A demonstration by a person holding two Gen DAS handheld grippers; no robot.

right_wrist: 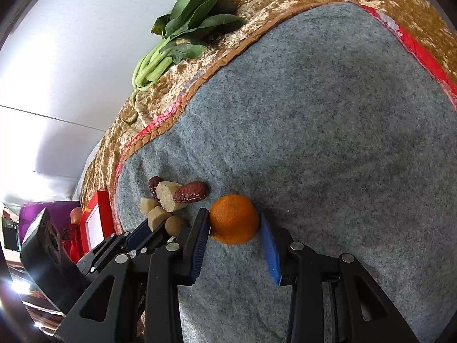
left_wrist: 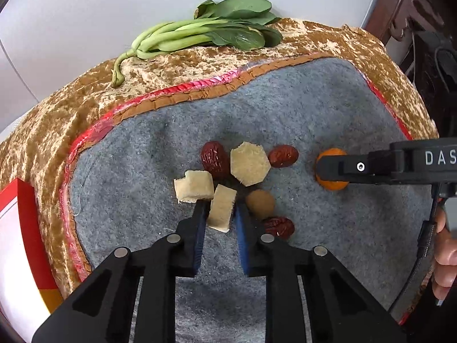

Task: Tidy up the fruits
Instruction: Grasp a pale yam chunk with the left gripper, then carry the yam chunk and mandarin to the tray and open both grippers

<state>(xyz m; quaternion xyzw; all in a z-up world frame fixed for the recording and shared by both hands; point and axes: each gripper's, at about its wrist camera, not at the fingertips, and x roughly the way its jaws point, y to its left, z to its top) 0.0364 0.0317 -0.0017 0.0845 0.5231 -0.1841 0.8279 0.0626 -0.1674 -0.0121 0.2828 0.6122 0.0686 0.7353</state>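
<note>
Left gripper (left_wrist: pixel 219 214): fingers part-open, straddling a pale cut block (left_wrist: pixel 221 211). Left pad looks to touch or nearly touch it; a narrow gap shows at the right pad. No firm hold evident.

Right gripper (right_wrist: pixel 232 228): fingers wide, bracketing the mandarin (right_wrist: pixel 234 218). Left finger touches it; the right pad stands just off. Not gripped.

Both items rest on the grey felt mat (left_wrist: pixel 314 108).

Step judged: closing on both. Advice: centre each item between the pads and close slowly. Keep the left gripper's right finger clear of the round brown fruit (left_wrist: pixel 260 203) just outside it.

Orientation: block's long axis runs along the fingers, far end tilted slightly right. Mandarin is near-round; no long axis to align.
</note>
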